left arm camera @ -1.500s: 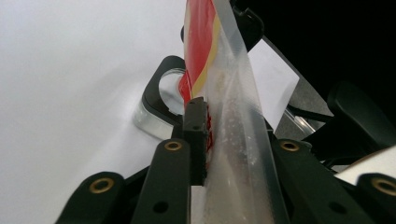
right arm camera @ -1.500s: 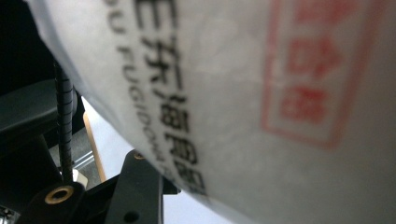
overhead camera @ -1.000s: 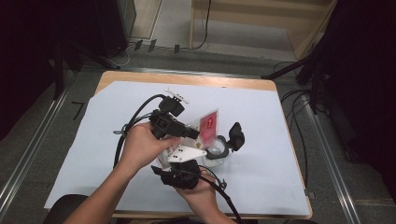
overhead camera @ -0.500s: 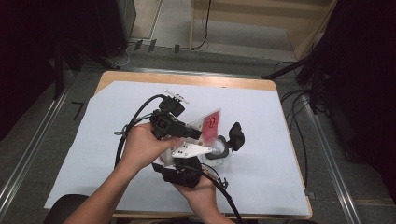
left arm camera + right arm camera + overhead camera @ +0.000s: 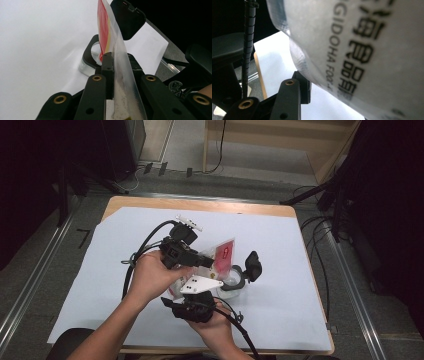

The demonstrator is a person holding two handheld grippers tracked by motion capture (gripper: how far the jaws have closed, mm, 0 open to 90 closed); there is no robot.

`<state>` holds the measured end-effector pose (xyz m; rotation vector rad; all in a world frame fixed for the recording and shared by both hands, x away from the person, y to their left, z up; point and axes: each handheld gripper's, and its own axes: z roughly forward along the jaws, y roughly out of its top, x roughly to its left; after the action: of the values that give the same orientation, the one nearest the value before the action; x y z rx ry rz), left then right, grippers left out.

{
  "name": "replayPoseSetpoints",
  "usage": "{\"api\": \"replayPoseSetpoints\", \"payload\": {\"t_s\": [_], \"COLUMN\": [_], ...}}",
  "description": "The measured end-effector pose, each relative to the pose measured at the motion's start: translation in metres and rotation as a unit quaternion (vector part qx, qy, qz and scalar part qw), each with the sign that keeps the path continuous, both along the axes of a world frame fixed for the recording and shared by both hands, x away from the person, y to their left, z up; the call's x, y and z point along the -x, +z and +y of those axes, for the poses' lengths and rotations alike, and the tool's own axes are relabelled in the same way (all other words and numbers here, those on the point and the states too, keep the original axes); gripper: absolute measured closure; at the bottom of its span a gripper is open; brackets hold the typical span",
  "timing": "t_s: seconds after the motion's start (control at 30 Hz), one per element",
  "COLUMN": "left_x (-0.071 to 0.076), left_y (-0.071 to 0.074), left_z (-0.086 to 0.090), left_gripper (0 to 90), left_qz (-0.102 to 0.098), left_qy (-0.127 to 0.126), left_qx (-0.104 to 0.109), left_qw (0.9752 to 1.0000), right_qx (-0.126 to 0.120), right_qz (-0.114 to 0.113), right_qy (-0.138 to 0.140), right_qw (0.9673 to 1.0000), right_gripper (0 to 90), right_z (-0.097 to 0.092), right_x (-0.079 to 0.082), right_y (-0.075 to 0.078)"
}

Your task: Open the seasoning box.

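- Left gripper [image 5: 202,261] is held over the middle of the table, its jaws clamped on a clear plastic pouch [image 5: 220,254] with a red label; the jaws have just been closing further, with the pouch's film between them.
- Seen in the left gripper view, the pouch's [image 5: 117,50] edge is pinched flat between the two pads, and white powder is seen inside it.
- Right gripper [image 5: 192,292] is held nearer the person, just below the left one; the pouch's lower part [image 5: 362,50], with black print, lies against one jaw, but whether it is gripped cannot be told.
- A round glass jar [image 5: 231,279] stands on the white sheet [image 5: 280,250] just beside the pouch, with its black lid [image 5: 252,265] hinged open.
- The pouch's red end hangs over the jar's [image 5: 86,63] mouth.
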<state>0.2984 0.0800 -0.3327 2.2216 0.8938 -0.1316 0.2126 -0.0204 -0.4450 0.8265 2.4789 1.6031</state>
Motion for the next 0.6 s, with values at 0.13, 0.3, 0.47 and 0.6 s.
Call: {"api": "replayPoseSetpoints", "payload": {"t_s": [0.13, 0.3, 0.47, 0.6], "left_x": [-0.0006, -0.0007, -0.0007, -0.0015], "left_y": [-0.0003, -0.0005, -0.0016, -0.0022], "left_z": [0.0006, 0.0011, 0.0019, 0.0027], "left_gripper": [81.2, 81.0, 81.0, 81.0], "left_qz": [0.001, 0.001, 0.003, 0.007], "left_qy": [-0.002, -0.003, 0.0, -0.003], "left_qx": [0.002, 0.0, 0.005, 0.008], "left_qw": [1.0, 1.0, 1.0, 0.9999], "right_qx": [0.0, 0.003, 0.009, 0.014], "right_qz": [0.001, -0.002, -0.004, -0.007], "right_qy": [0.002, 0.008, 0.011, 0.012], "right_qw": [1.0, 1.0, 0.9999, 0.9998], "right_gripper": [62.6, 62.7, 62.6, 62.5], "right_z": [-0.0002, -0.0007, -0.0005, 0.0002], "right_x": [0.0, -0.0003, -0.0004, 0.0003], "right_y": [-0.0002, -0.0003, -0.0001, 0.0001]}}
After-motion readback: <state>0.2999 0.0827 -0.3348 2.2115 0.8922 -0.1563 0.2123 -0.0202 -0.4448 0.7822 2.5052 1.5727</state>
